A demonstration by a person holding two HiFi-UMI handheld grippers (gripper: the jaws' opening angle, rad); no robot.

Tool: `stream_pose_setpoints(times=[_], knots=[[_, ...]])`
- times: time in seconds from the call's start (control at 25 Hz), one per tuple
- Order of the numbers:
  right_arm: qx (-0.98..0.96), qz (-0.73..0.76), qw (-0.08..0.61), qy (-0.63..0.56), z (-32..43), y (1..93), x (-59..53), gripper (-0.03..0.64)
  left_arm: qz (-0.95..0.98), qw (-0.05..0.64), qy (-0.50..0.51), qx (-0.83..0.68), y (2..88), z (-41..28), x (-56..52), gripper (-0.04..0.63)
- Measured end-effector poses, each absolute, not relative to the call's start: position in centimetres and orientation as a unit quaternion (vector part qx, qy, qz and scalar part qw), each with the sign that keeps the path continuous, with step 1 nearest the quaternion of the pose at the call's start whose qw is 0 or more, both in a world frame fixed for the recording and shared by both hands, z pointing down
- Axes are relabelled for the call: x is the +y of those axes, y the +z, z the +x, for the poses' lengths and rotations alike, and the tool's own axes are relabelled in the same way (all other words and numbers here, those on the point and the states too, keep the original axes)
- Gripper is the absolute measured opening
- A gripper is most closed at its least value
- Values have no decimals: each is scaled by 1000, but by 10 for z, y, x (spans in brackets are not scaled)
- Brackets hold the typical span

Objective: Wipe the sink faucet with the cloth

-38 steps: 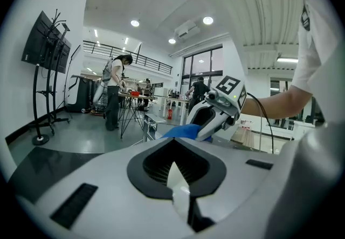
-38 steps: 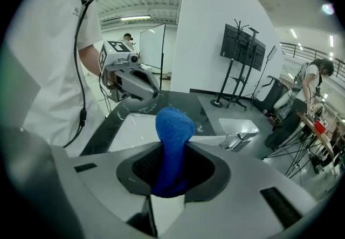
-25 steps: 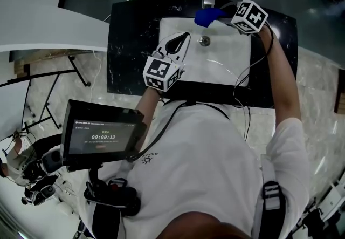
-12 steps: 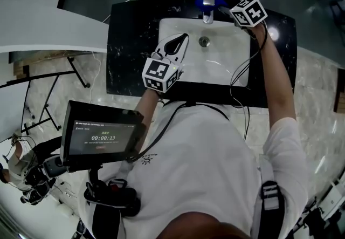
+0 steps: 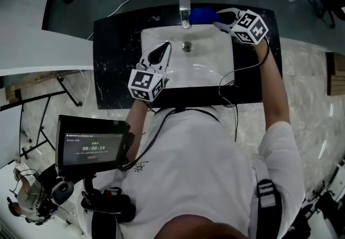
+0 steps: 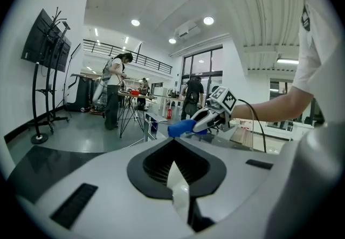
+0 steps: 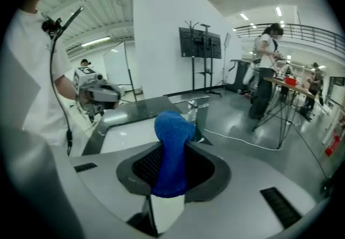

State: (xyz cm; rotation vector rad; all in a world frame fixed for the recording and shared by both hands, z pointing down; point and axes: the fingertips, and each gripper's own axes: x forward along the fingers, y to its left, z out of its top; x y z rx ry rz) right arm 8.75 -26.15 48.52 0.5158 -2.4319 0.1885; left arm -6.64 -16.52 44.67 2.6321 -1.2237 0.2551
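STEP: wiping | right hand-held gripper clamped cloth beside faucet, upper centre | left hand-held gripper closed, empty | NEXT: required sweeping cloth across faucet

Nubby blue cloth, shiny metal faucet

Your work surface is a black marbled counter, a rectangular slab. A white rectangular sink is set into its middle, with a round metal drain near the back wall of the basin. The faucet stands upright on the counter's back strip, centred behind the sink, spout over the basin. The counter sits on the floor: pale marbled tile on your side, dark glossy finish behind.
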Motion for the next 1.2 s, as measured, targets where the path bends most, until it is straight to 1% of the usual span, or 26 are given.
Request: stream_pose_setpoints(times=[0.16,0.28,0.4,0.52,0.72,0.92,1.08,1.2], knots=[[-934,114,332,73,55,483,-223,100,899,113,87,-415,445,-66,-164,-2],[-932,97,341,71,32,487,-225,100,898,114,86,-416,446,-66,-165,-2],[-923,103,364,72,21,497,-242,100,897,115,88,-418,447,-68,-163,-2],[-917,124,371,83,19,504,-268,100,894,115,90,-424,449,-73,-164,-2],[-916,200,331,104,19,505,-314,100,891,114,93,-430,451,-79,-164,-2],[-907,266,308,110,36,505,-329,100,891,114,92,-429,450,-76,-166,-2],[-887,324,306,123,79,512,-336,100,894,113,92,-424,450,-73,-166,-2],[-895,319,284,130,104,506,-323,100,895,112,91,-423,448,-71,-165,-3]])
